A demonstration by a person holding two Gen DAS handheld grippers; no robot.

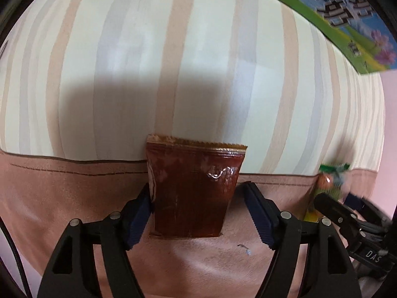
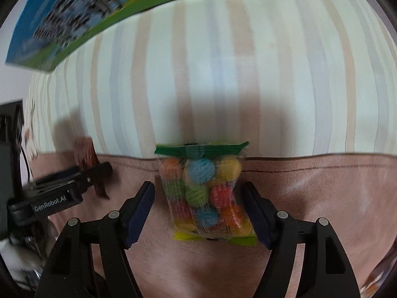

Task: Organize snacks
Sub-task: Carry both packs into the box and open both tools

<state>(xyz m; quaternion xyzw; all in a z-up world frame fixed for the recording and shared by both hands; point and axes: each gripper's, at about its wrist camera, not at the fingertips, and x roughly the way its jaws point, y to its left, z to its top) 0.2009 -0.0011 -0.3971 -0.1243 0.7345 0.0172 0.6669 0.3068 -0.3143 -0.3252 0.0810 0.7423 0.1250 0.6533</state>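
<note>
Striped wallpaper (image 1: 198, 49) rises behind a pink cloth (image 1: 62, 198). At the cloth's back seam, the left gripper (image 1: 198, 211) brackets a brown packet (image 1: 191, 191), the right gripper (image 2: 198, 211) a candy bag (image 2: 206, 193); both jaws stand wide, fingers flanking, seemingly poised to pinch or just letting go.

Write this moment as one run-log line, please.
left gripper: around brown snack packet, grip unclear | right gripper: around packet of coloured candy balls, grip unclear | surface: striped cloth | background: green-blue box
</note>
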